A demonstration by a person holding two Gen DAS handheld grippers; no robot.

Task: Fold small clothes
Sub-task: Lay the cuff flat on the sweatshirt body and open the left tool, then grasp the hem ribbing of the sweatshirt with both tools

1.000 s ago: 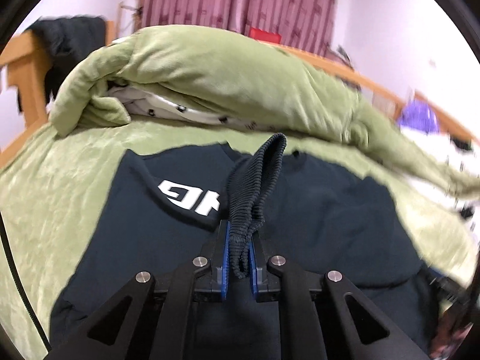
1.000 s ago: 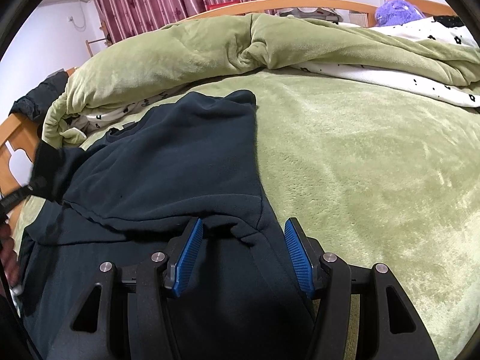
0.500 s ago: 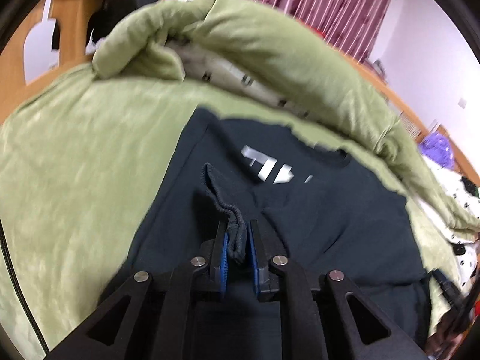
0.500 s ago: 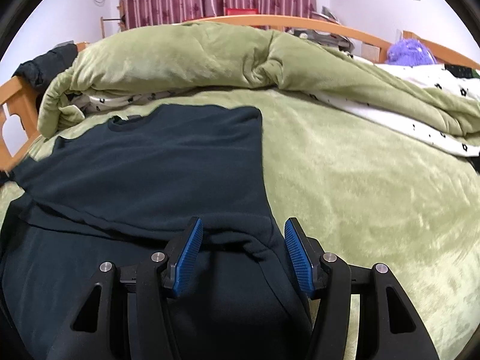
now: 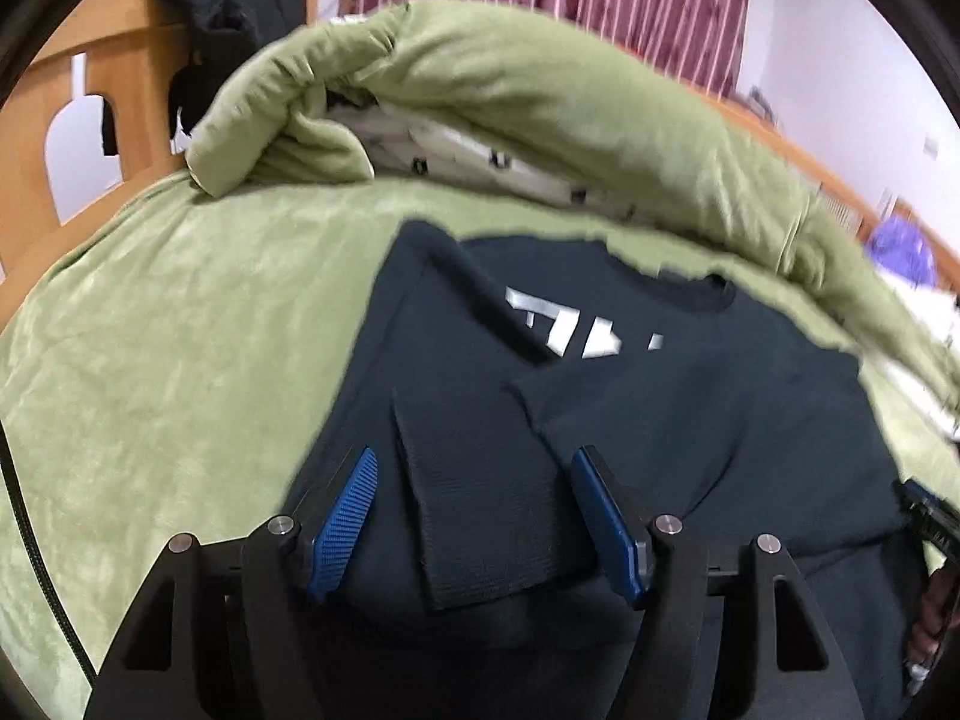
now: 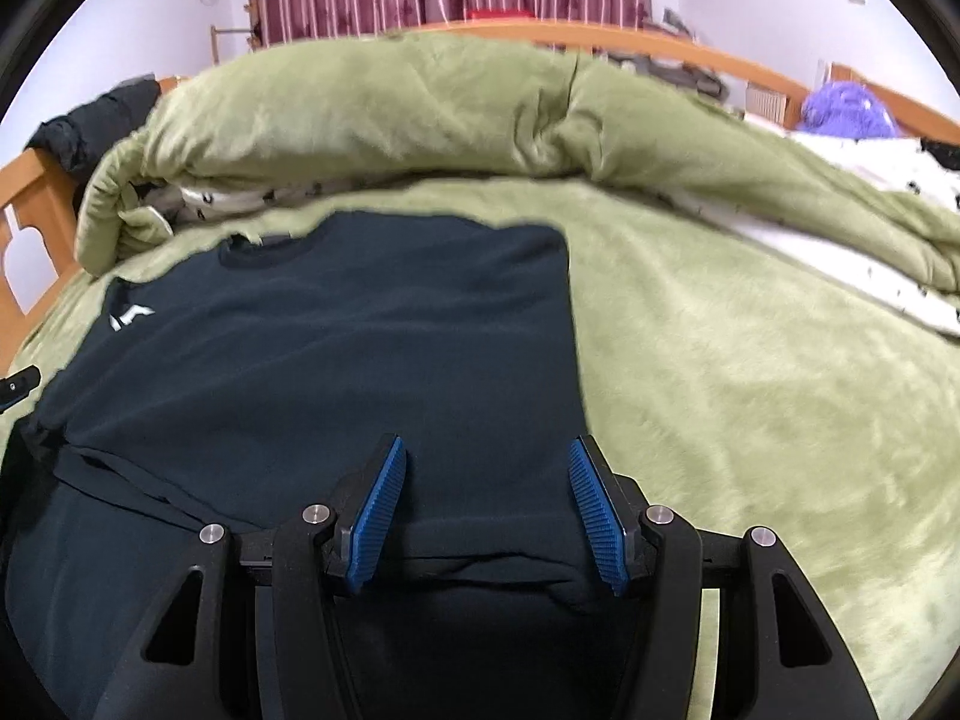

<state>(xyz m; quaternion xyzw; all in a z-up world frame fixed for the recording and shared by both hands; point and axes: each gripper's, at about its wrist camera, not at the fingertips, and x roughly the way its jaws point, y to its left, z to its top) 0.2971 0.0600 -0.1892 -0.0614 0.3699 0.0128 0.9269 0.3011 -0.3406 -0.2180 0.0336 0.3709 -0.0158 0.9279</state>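
A dark navy sweatshirt (image 5: 690, 420) with white lettering (image 5: 570, 330) lies flat on the green bed cover; it also shows in the right wrist view (image 6: 336, 372). Its left sleeve is folded across the body, and the ribbed cuff (image 5: 480, 510) lies flat between the fingers of my left gripper (image 5: 480, 480), which is open and holds nothing. My right gripper (image 6: 486, 480) is open over the folded right side of the sweatshirt, near its lower edge, and holds nothing.
A rolled green duvet (image 5: 540, 108) with white patterned lining lies behind the sweatshirt. A wooden bed frame (image 5: 66, 120) with dark clothing hung on it stands at the left. A purple soft toy (image 6: 846, 114) sits far right. Green cover (image 6: 750, 390) extends to the right.
My left gripper has opened and let go of the ribbed cuff, which now lies flat on the sweatshirt. My right gripper has stayed open and shifted a little over the garment.
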